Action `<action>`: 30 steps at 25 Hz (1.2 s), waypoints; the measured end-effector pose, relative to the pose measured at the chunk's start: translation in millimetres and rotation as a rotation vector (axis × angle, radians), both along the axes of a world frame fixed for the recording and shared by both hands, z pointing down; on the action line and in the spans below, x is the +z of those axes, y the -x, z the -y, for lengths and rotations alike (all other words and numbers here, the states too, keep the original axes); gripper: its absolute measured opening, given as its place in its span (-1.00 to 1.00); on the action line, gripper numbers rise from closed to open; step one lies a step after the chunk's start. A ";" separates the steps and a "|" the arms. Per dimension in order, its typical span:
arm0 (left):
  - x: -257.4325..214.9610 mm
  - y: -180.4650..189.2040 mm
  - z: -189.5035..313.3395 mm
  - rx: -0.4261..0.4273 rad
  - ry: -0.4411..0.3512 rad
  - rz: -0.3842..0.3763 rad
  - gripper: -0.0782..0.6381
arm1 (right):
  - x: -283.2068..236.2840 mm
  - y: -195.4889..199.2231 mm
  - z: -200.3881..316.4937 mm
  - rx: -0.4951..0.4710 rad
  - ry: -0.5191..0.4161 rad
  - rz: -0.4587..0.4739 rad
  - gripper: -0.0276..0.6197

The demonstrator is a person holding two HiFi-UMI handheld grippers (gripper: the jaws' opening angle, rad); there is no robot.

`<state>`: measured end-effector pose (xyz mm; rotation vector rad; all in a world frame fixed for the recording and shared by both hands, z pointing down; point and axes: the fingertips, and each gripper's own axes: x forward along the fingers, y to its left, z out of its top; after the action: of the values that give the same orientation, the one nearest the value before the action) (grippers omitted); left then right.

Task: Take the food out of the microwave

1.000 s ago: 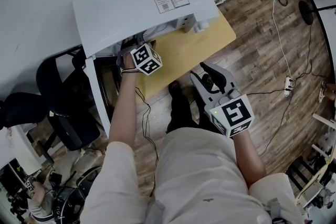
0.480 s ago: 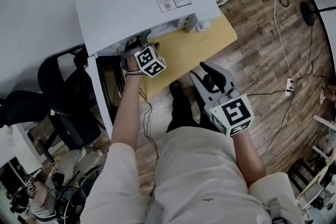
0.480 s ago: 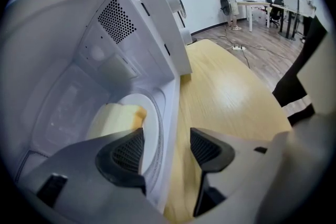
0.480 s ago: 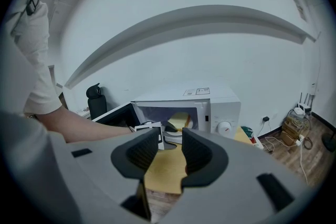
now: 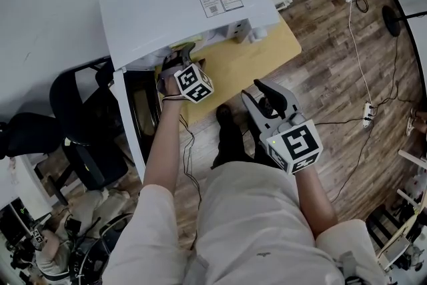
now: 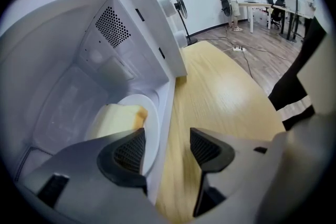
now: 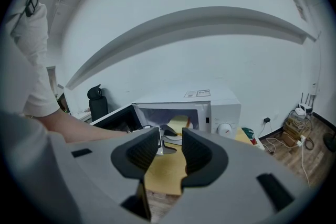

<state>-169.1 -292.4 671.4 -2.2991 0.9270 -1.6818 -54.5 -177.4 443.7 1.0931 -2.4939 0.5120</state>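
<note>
**Q:** Where is the food?

**A:** On the plate (image 6: 150, 115), inside the microwave (image 5: 180, 3). The food (image 6: 116, 119), a pale slab with a browned edge, lies toward the plate's far side.

**Q:** Gripper status?

**A:** Left gripper (image 6: 168, 145): jaws apart at the cavity mouth, gripping nothing, with the plate rim beside one jaw. Right gripper (image 7: 170, 148): held back, narrow gap, nothing between.

**Q:** Failure risks?

**A:** The gap likely frames the cavity's front edge, not the rim, so closing now may clamp the microwave. A one-sided rim grip may tilt the plate and slide the food off. The rim may catch on the cavity lip.
</note>
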 end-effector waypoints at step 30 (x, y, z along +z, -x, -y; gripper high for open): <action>-6.9 12.0 2.8 -0.056 -0.131 0.018 -0.39 | 1.4 -1.2 -13.0 0.004 0.004 -0.009 -0.53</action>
<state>-181.1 -295.2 664.5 -2.1897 1.0742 -1.6079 -53.3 -164.4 445.0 1.0966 -2.4828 0.5114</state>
